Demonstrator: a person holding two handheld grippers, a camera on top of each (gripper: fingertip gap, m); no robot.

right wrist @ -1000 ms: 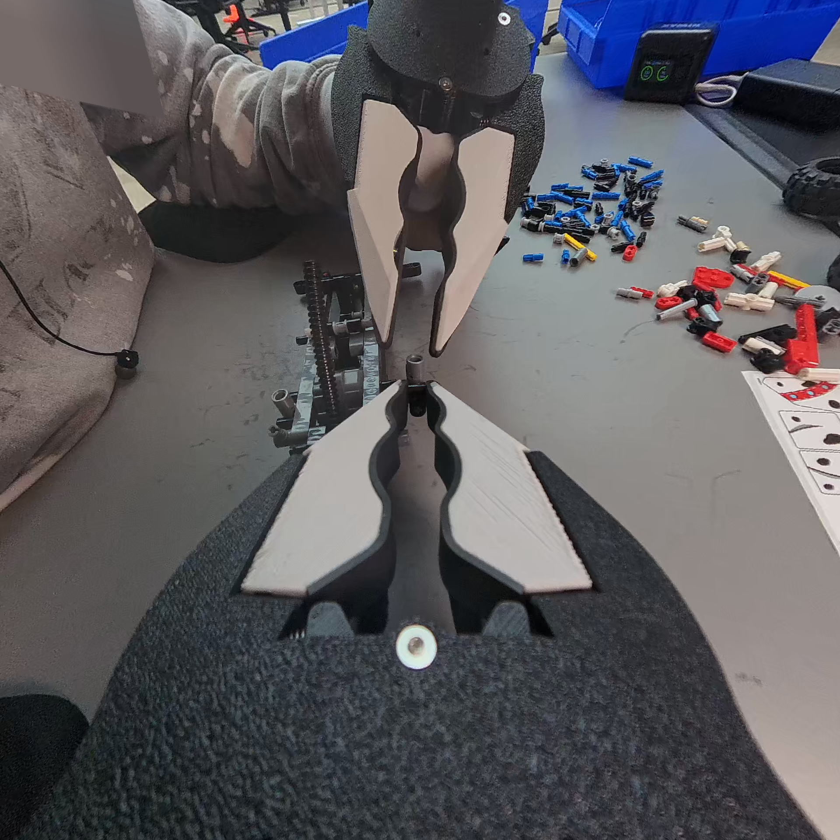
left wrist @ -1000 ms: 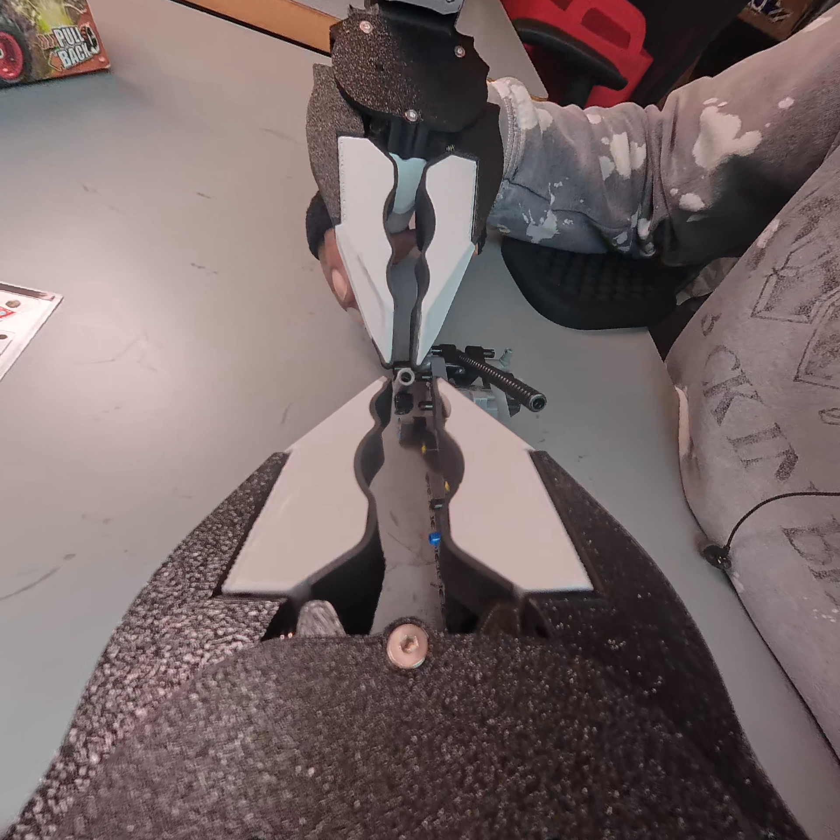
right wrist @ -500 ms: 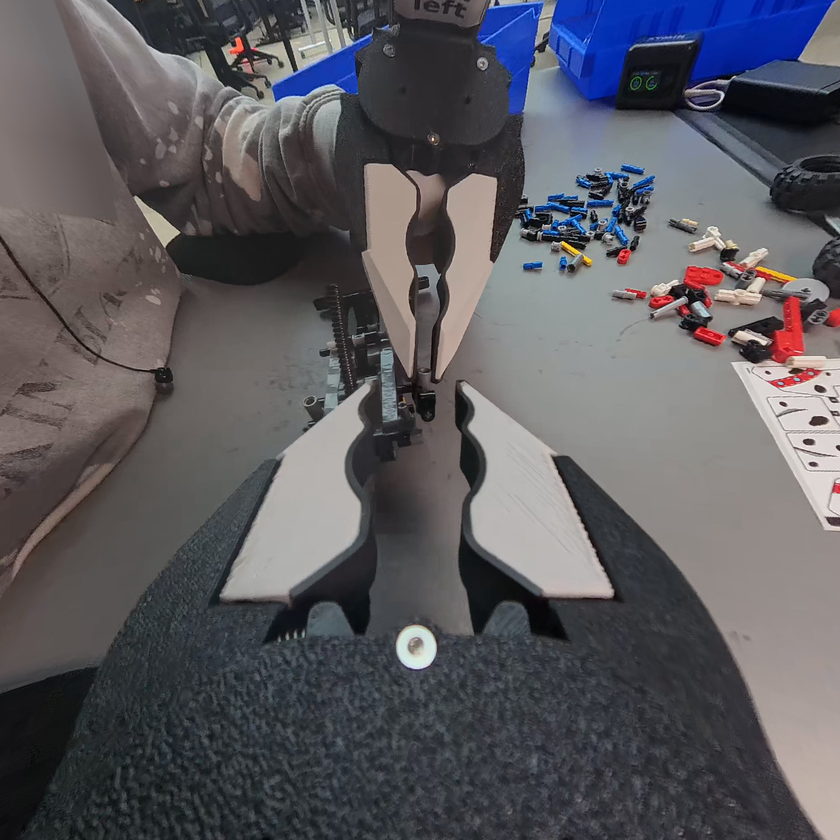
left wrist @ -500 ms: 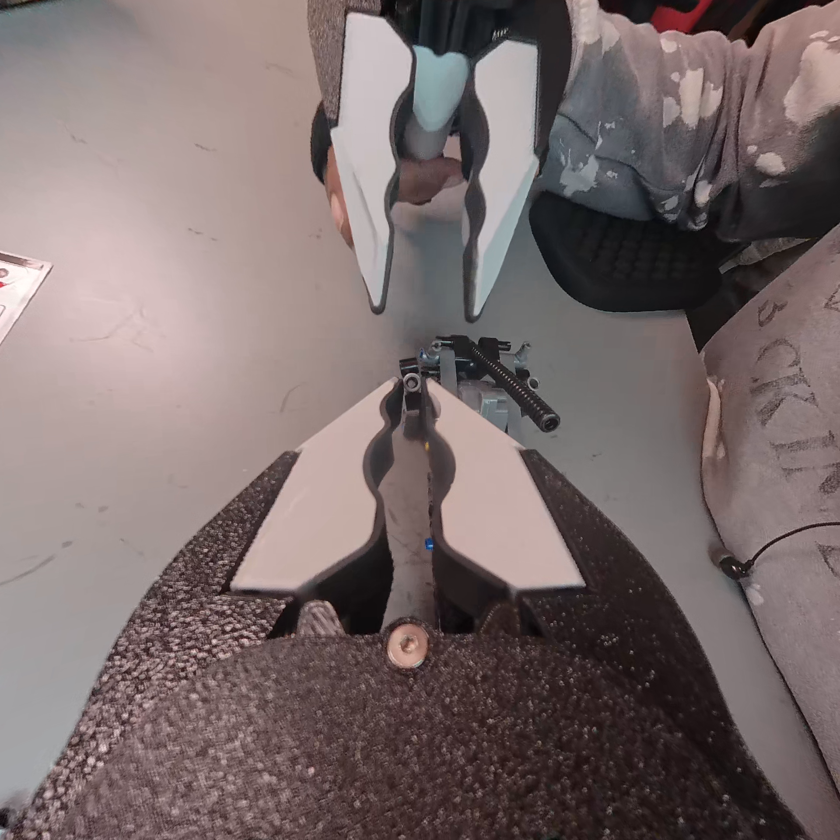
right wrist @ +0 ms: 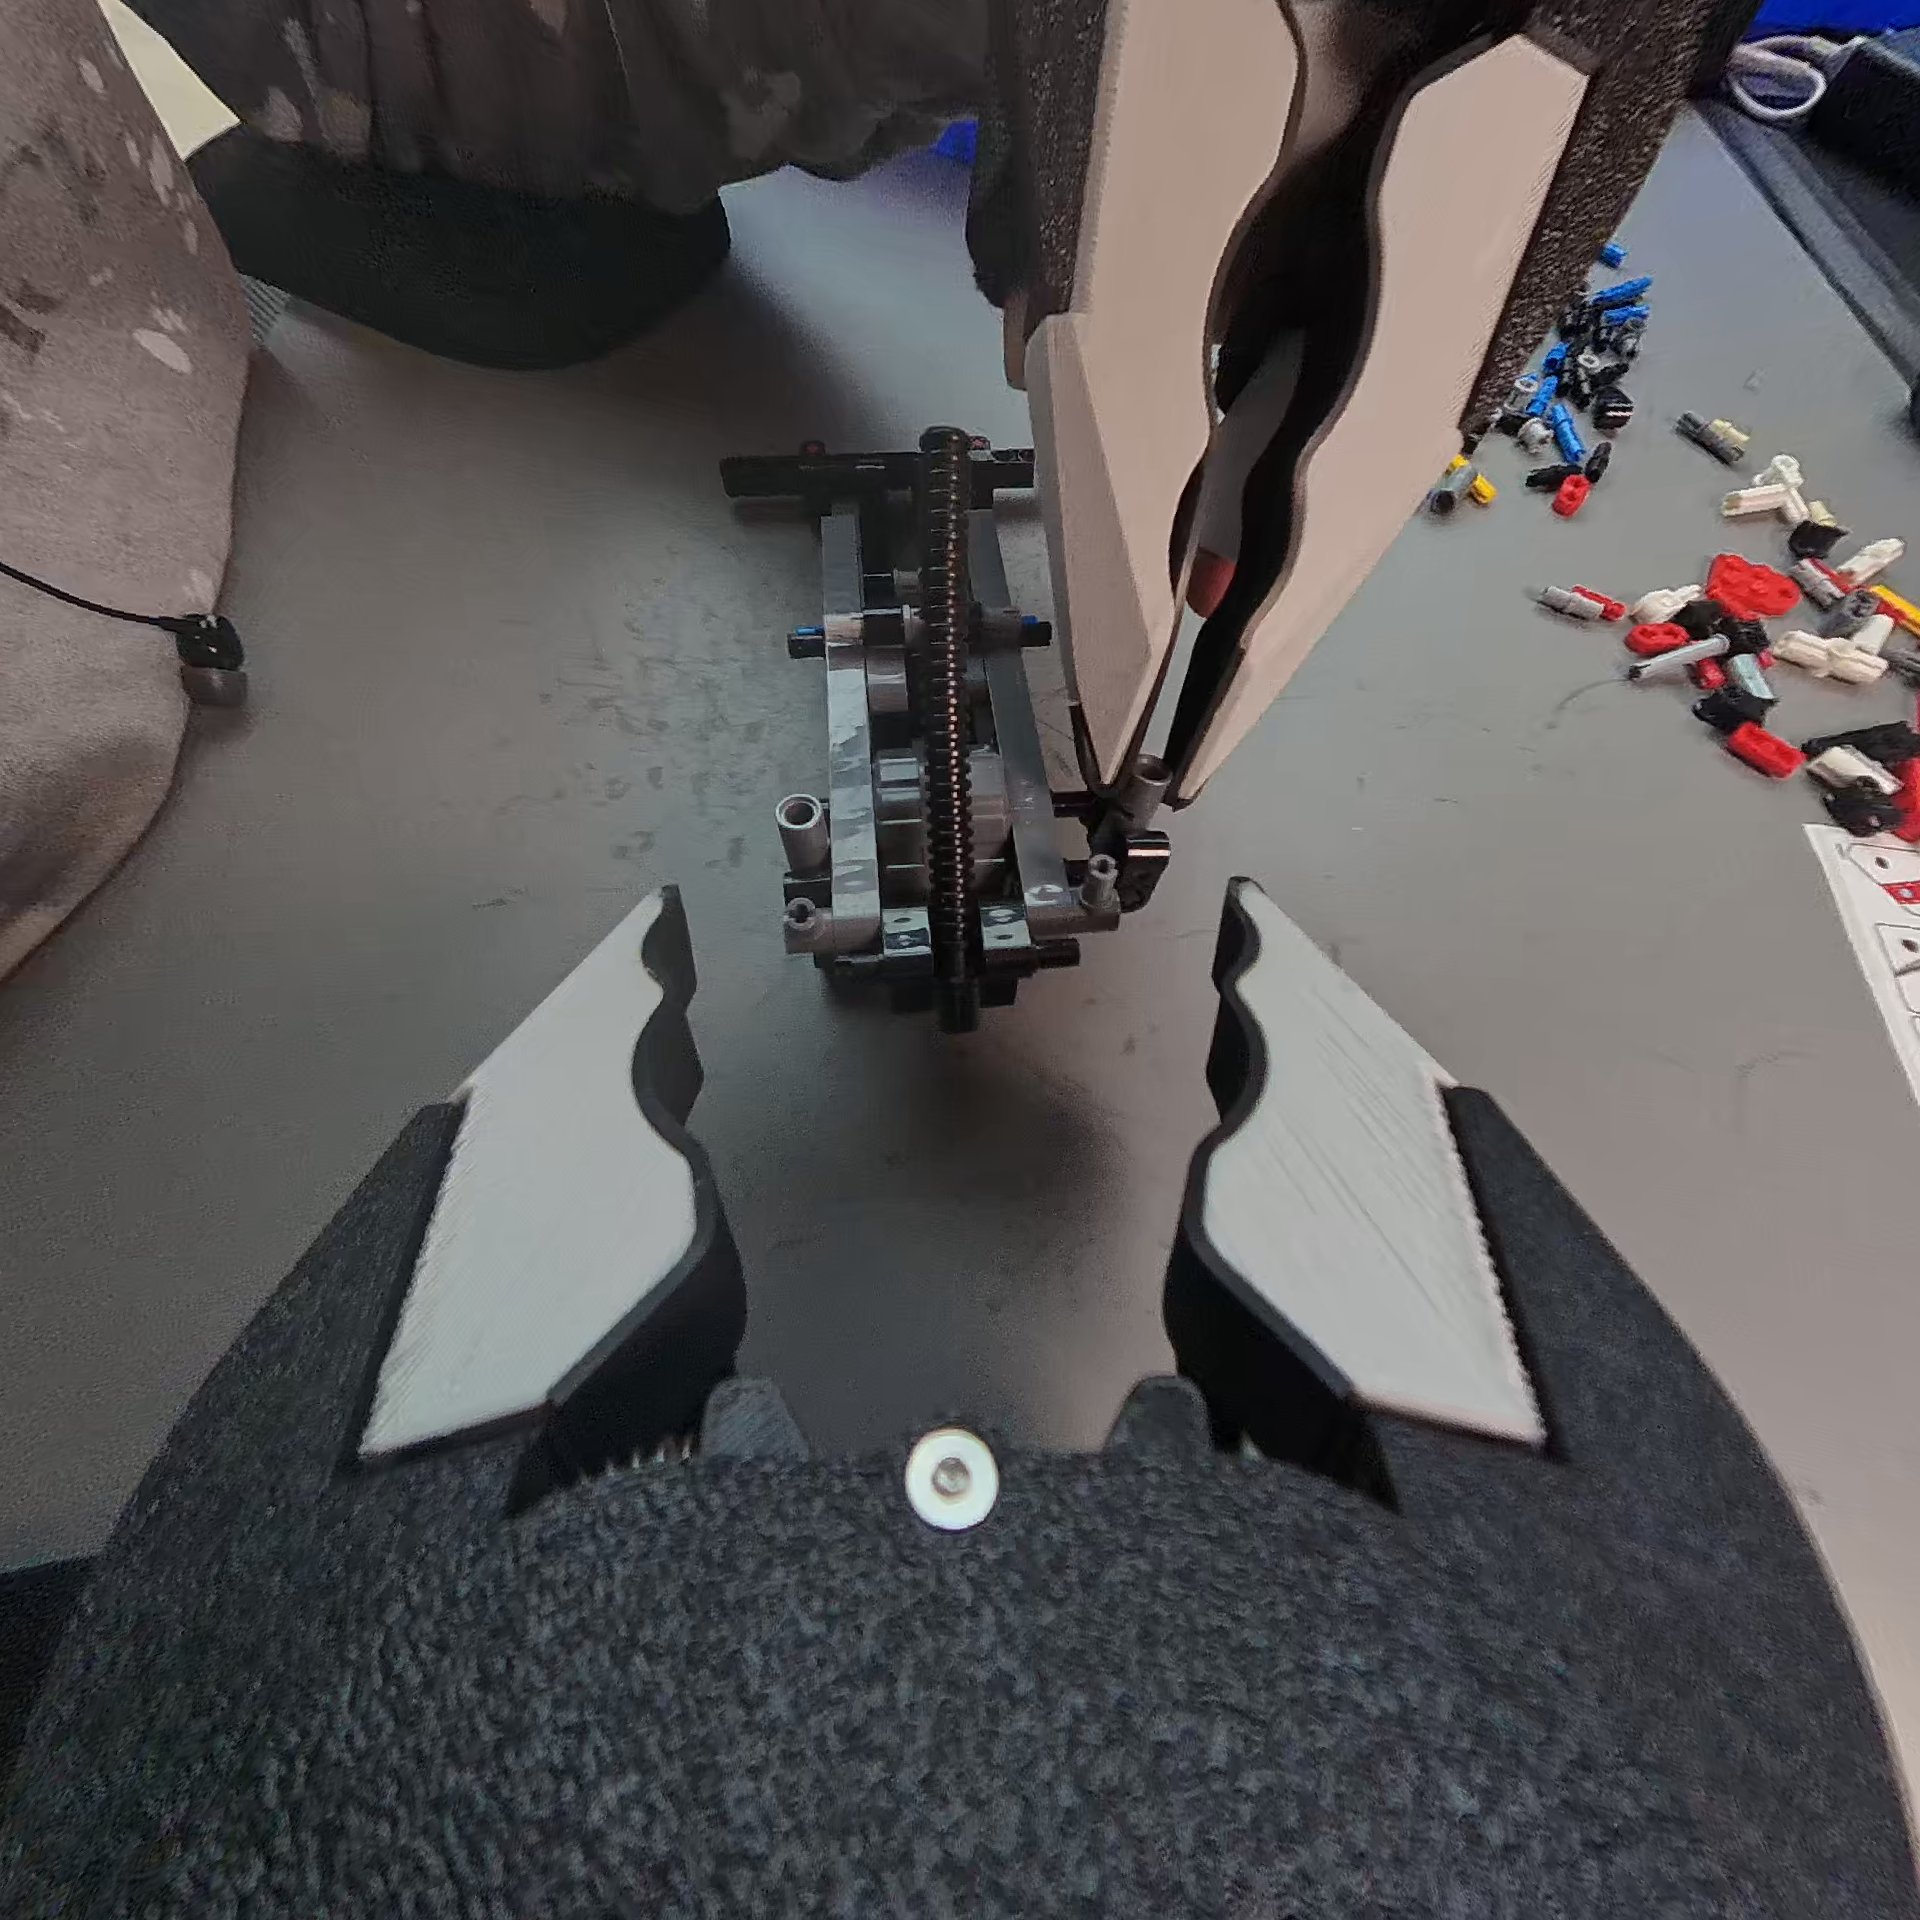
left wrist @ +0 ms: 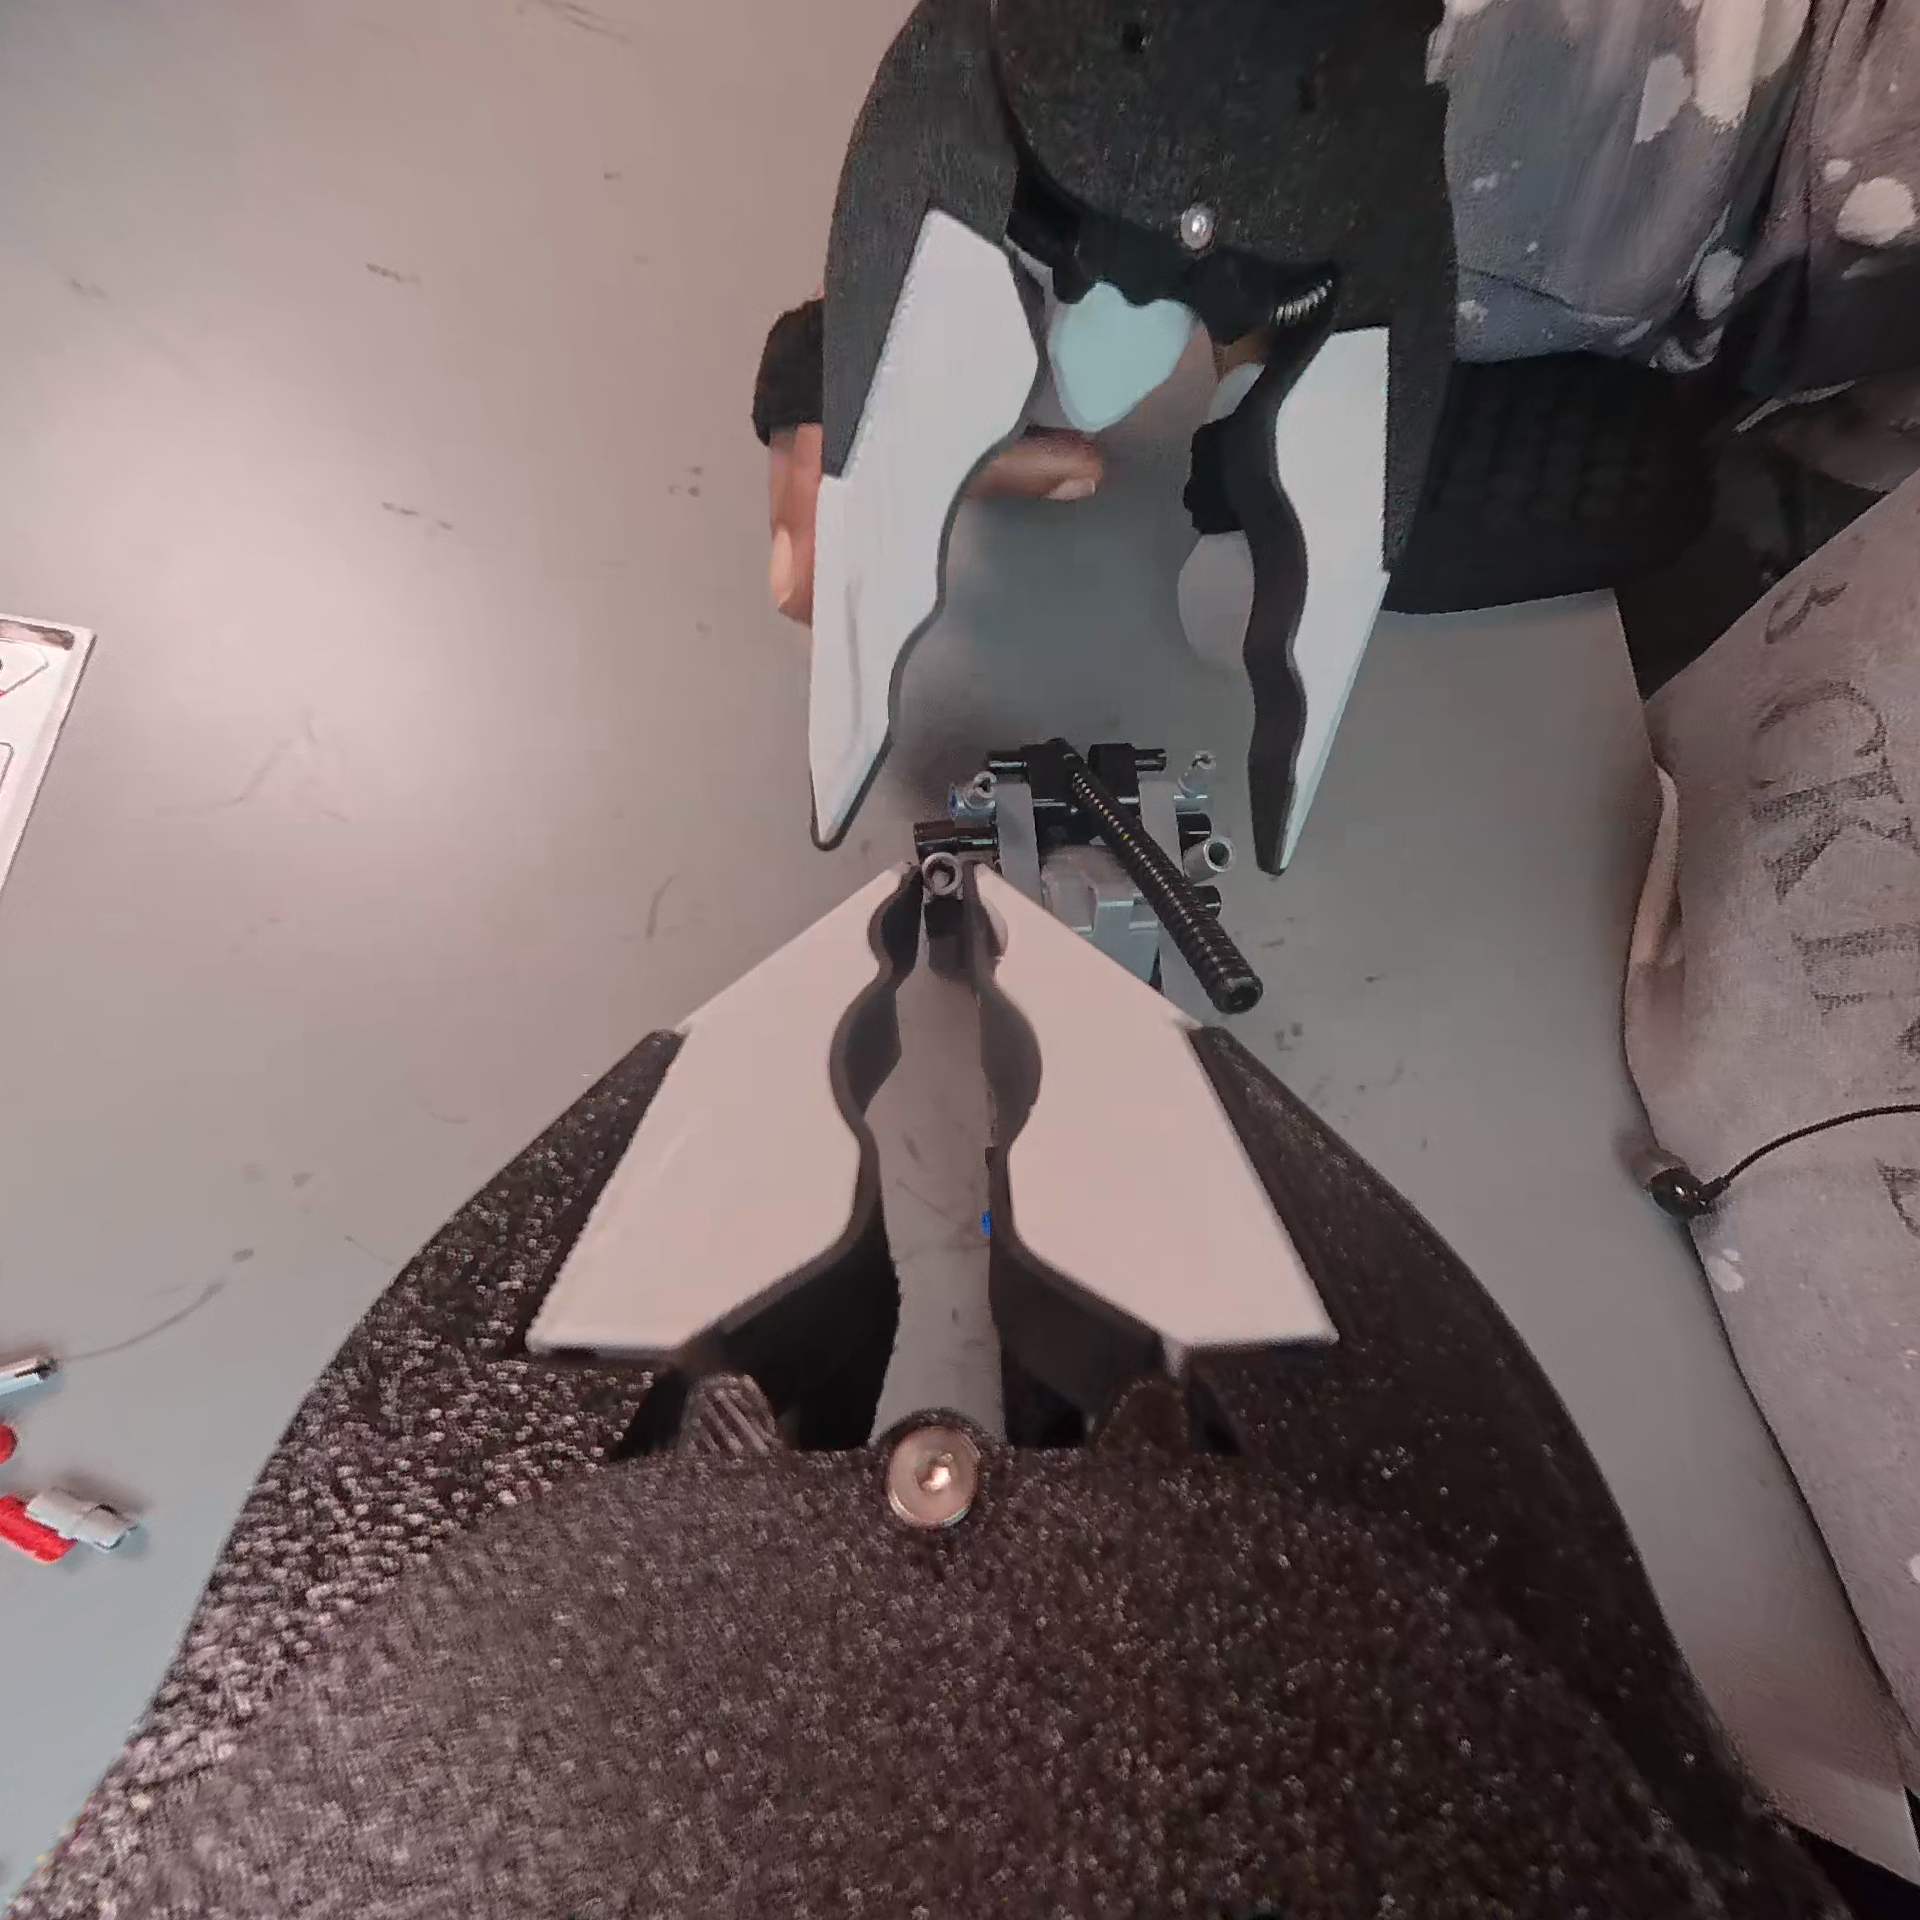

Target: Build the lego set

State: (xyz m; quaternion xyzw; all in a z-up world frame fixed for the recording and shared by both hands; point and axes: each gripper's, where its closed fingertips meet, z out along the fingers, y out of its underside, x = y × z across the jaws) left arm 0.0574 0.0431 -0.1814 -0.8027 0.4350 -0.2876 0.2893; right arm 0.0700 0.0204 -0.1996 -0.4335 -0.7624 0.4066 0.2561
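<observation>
Between the tips of the left claw [left wrist: 948,881] sits a small grey-and-black connector [left wrist: 943,875], pinched tight at the near corner of the lego chassis [right wrist: 925,769]. That chassis, a long dark frame with a black threaded axle [right wrist: 948,727] running down its middle, rests on the grey table [right wrist: 416,675] just ahead of both claws. The right claw [right wrist: 951,914] is spread wide and holds nothing, its two fingers standing either side of the frame's near end without touching it. From the right wrist view the left claw [right wrist: 1138,774] comes down steeply from above, tips closed on the connector just beside the frame's right-hand corner. Whether the connector is fully seated on its pin or only resting against it I cannot quite tell; the joint is small and partly hidden by the tips.

The risk, as I judge it, lies in that doubt. With nothing bracing the frame, a push from the left claw could slide or tip the whole chassis across the table, and the connector could skew off its pin. A steep pinch on so small a part may also let it twist or pop free. Loose pieces [right wrist: 1745,623] lie well off to the right of the right claw, beside a printed sheet [right wrist: 1870,914].
</observation>
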